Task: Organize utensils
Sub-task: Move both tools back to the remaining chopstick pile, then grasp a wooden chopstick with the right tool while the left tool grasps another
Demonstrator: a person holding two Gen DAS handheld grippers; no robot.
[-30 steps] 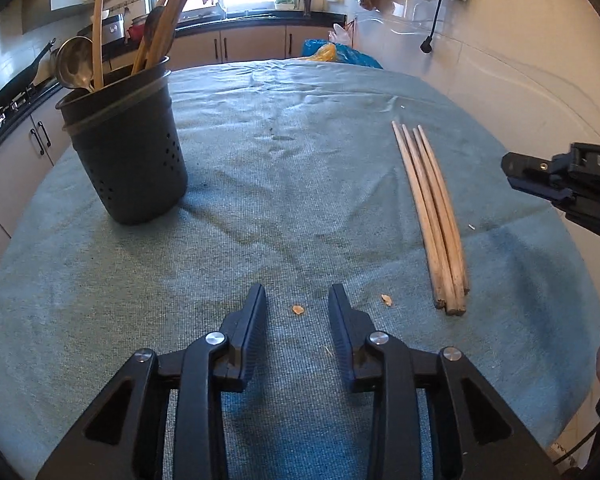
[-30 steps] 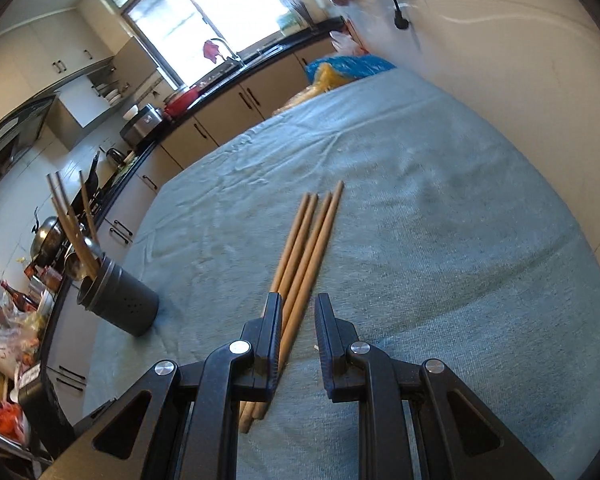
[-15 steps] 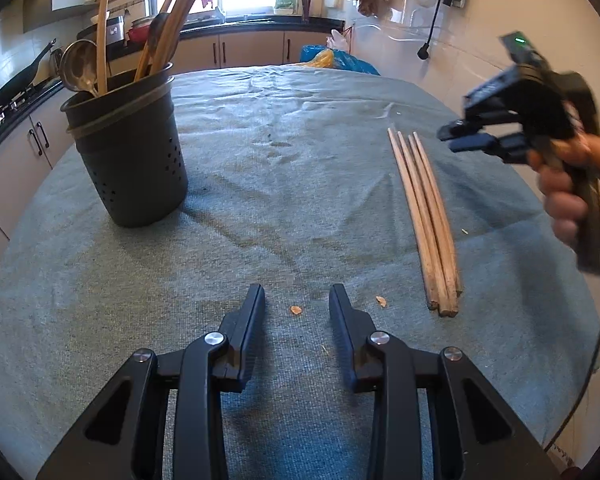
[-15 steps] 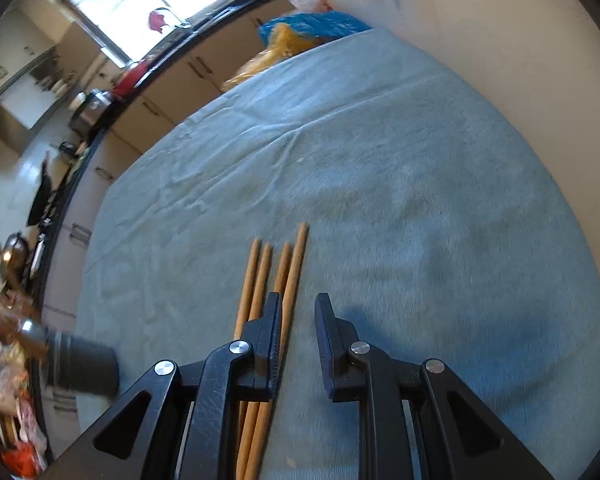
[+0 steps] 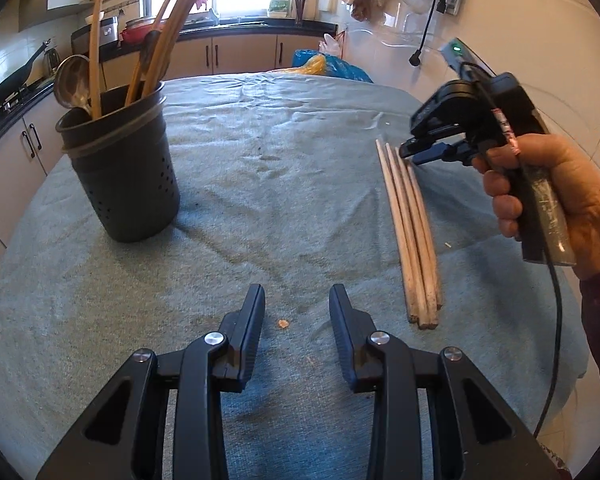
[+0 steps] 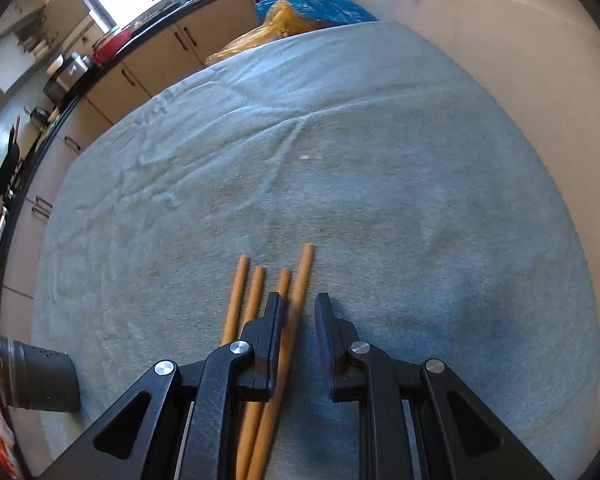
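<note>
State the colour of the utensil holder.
Dark grey utensil holder, perforated with small holes; clearest in the left wrist view.

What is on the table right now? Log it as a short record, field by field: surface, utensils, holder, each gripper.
surface: table under a blue-green cloth
loose utensils: four wooden chopsticks lying side by side, flat on the cloth
holder: dark perforated utensil holder, upright, already holding a ladle and long wooden utensils
left gripper: open, nothing between the fingers, above bare cloth
right gripper: held in a hand, open, over the chopsticks' far tips, one stick between the fingers, not clamped
</note>
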